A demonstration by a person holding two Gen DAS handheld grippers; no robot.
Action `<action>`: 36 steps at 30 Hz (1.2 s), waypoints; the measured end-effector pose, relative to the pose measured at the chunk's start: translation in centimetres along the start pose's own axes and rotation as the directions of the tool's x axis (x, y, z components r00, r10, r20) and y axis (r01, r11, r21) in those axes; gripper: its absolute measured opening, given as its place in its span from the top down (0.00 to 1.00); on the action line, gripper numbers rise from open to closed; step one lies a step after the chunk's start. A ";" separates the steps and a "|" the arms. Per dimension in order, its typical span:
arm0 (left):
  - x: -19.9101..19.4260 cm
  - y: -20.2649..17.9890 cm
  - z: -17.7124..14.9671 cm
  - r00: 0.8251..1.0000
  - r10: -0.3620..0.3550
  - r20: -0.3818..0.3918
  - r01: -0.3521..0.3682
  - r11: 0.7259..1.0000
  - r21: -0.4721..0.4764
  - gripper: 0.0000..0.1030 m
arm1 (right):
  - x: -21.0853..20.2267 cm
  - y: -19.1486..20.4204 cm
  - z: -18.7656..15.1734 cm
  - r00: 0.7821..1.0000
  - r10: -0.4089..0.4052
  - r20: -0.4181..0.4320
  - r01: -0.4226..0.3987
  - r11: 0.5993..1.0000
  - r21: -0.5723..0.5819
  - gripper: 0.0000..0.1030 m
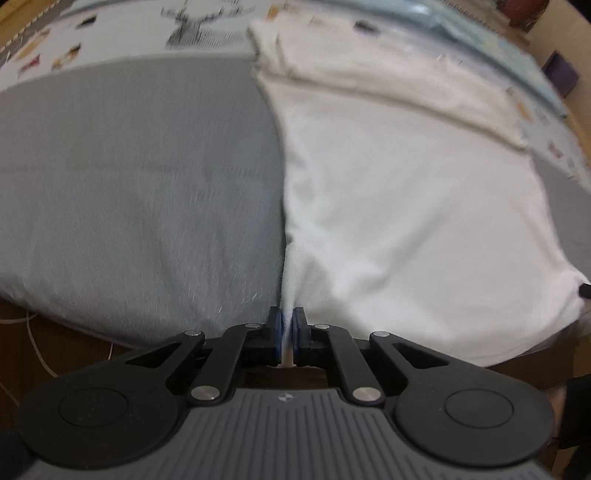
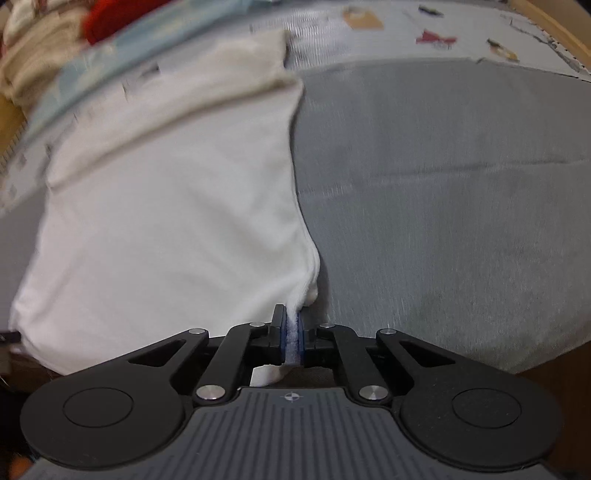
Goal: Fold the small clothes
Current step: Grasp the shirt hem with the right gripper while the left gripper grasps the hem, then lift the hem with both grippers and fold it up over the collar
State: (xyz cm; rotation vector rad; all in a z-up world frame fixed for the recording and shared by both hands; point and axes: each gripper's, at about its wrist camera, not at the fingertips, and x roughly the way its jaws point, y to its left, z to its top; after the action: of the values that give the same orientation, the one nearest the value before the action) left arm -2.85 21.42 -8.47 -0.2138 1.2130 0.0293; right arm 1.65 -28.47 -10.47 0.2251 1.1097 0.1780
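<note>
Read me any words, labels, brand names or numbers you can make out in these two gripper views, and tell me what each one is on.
No readable text in either view.
Left gripper body: a small emblem, no letters.
Right gripper body: a small round crosshair mark, no letters.
Printed sheet beyond the grey cover: a dark stag-like picture and small coloured figures, too blurred to read.
White garment: a small dark patch, too blurred to tell.

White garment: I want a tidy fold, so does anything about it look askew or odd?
Nothing stands out. The white garment lies fairly flat on the grey cover, each near corner pinched by the left gripper and right gripper.
</note>
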 end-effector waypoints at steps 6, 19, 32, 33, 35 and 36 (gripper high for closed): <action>-6.4 -1.2 0.5 0.993 -0.065 0.096 0.054 0.993 0.107 0.96 | -5.9 -0.6 1.5 0.990 0.099 0.100 -0.106 0.992 0.063 0.95; -17.2 1.9 -4.4 0.977 -0.140 0.162 0.101 0.969 0.227 1.00 | -18.2 -4.4 -3.3 0.969 0.175 0.176 -0.192 0.978 0.081 0.96; -5.4 -2.1 -1.8 0.977 -0.211 -0.041 0.214 0.973 0.092 0.94 | -12.1 -1.4 1.7 0.982 0.101 0.156 -0.104 0.994 0.012 0.96; -4.1 -2.4 -2.3 0.979 -0.198 -0.054 0.202 0.976 0.078 0.94 | -11.9 -1.4 1.6 0.983 0.105 0.153 -0.108 0.994 0.016 0.96; -1.5 -2.8 -3.3 0.981 -0.171 -0.095 0.178 0.982 0.071 0.94 | -11.6 -1.7 1.5 0.982 0.112 0.150 -0.119 0.992 0.039 0.96; -0.6 -2.8 -3.7 0.980 -0.166 -0.111 0.174 0.983 0.064 0.93 | -11.7 -1.8 1.5 0.980 0.121 0.158 -0.128 0.991 0.036 0.96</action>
State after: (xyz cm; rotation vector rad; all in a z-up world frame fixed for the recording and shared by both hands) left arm -6.07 18.05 -8.73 -0.2564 1.2942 -0.1777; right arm -2.02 -33.26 -0.14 0.3443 0.9458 0.2430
